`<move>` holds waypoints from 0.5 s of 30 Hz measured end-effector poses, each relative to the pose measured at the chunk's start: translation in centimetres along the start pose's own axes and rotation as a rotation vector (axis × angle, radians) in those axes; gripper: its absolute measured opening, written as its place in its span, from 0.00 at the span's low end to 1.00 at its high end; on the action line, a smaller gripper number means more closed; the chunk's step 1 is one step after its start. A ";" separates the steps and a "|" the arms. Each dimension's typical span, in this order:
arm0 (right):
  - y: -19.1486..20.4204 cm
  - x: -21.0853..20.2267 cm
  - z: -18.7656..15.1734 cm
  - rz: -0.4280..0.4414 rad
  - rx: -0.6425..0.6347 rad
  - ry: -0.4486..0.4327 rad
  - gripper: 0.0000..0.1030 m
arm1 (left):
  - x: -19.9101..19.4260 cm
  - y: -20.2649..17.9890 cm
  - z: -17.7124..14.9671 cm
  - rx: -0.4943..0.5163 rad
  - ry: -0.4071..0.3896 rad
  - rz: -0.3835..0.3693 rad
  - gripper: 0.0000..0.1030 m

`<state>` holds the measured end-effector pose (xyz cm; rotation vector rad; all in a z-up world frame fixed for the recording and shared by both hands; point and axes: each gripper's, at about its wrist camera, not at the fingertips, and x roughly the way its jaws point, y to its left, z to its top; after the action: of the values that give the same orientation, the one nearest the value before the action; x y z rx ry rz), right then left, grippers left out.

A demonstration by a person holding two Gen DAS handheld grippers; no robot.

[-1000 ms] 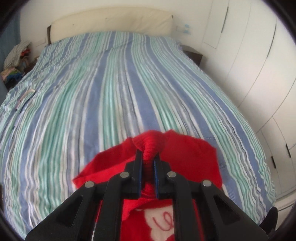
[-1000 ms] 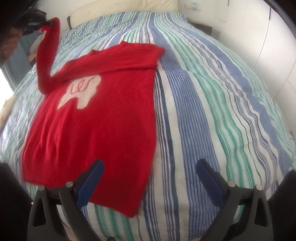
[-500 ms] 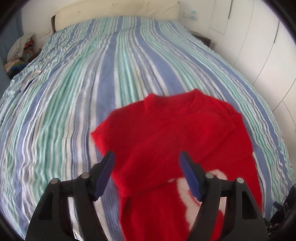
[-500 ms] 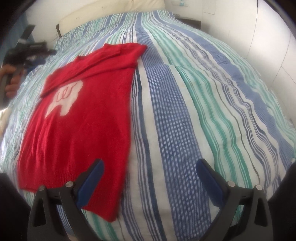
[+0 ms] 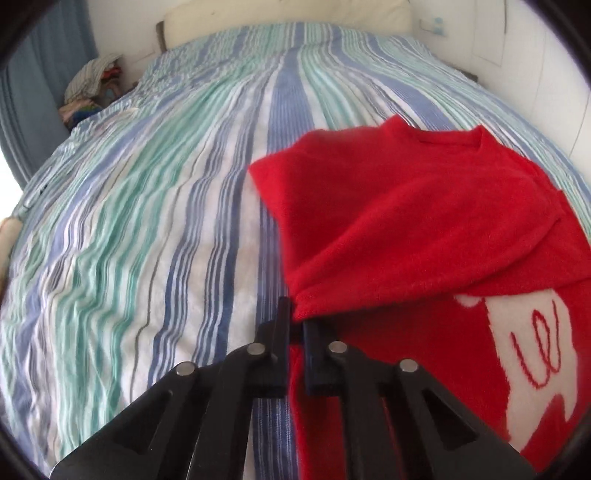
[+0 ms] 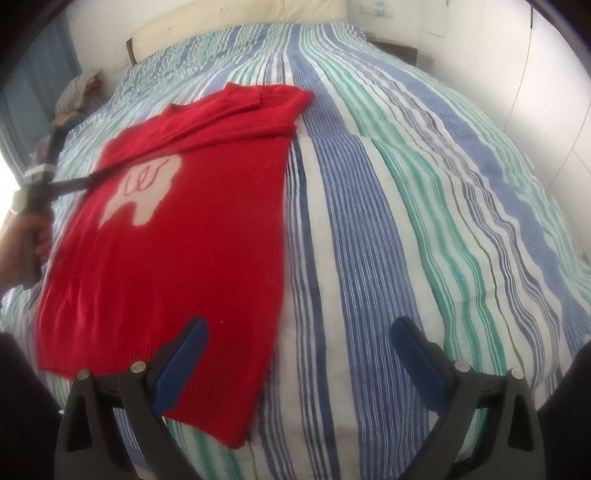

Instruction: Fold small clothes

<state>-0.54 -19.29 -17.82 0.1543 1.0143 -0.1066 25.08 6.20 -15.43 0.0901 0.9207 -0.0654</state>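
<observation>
A red sweater lies flat on the left half of the striped bed, its hem near the bed's front edge and its sleeves folded across the chest. The left gripper has its fingers pinched narrow on the sweater's left side edge. The right gripper hovers with fingers wide, empty, over bare bedspread right of the hem.

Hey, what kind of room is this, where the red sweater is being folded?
Most likely a bedroom: the red sweater lies on a bed with a striped cover, a pillow at its head, and white cupboard doors alongside.
</observation>
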 end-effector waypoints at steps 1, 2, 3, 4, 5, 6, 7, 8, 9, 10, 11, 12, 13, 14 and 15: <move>0.1 -0.6 0.8 0.034 -0.025 -0.016 0.95 | -0.1 0.2 -0.4 -0.007 -0.008 -0.005 0.03; 0.3 -1.2 1.9 0.074 -0.055 -0.039 0.95 | 0.0 0.4 -0.8 -0.016 -0.011 -0.013 0.03; 0.4 -1.7 3.3 0.115 -0.089 -0.067 0.95 | 0.2 0.6 -1.0 -0.029 -0.009 -0.022 0.03; 0.6 -2.0 5.0 0.154 -0.117 -0.096 0.95 | 0.3 0.7 -1.1 -0.045 -0.010 -0.032 0.03; 0.8 -2.1 7.0 0.195 -0.127 -0.119 0.95 | 0.4 1.0 -1.2 -0.068 -0.013 -0.047 0.03; 0.8 -1.6 9.3 0.246 -0.108 -0.122 0.95 | 0.6 1.4 -1.3 -0.096 -0.013 -0.066 0.04; 0.6 -0.5 11.7 0.314 -0.060 -0.103 0.95 | 0.8 1.8 -1.4 -0.121 -0.014 -0.087 0.04; 0.2 1.3 13.9 0.393 0.010 -0.070 0.95 | 0.9 2.2 -1.6 -0.140 -0.015 -0.106 0.04; -0.4 3.4 16.0 0.465 0.095 -0.036 0.88 | 1.1 2.5 -1.7 -0.155 -0.017 -0.123 0.04; -0.8 5.6 17.7 0.504 0.171 -0.015 0.72 | 1.2 2.8 -1.9 -0.167 -0.020 -0.137 0.05; -1.0 7.8 19.0 0.535 0.227 0.007 0.66 | 1.3 3.0 -2.0 -0.176 -0.021 -0.146 0.05; -0.8 10.1 20.1 0.538 0.268 0.044 0.57 | 1.4 3.0 -2.1 -0.181 -0.022 -0.152 0.05; -0.7 12.2 20.8 0.537 0.316 0.079 0.55 | 1.4 3.0 -2.1 -0.182 -0.023 -0.154 0.05; -0.5 14.2 21.3 0.569 0.370 0.118 0.52 | 1.4 2.9 -2.1 -0.183 -0.025 -0.156 0.05; -0.2 15.8 21.7 0.587 0.421 0.140 0.48 | 1.4 3.0 -2.2 -0.186 -0.026 -0.159 0.05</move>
<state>25.83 -23.63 -20.04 0.8448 1.0384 0.2321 24.49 9.35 -17.77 -0.1564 0.9023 -0.1280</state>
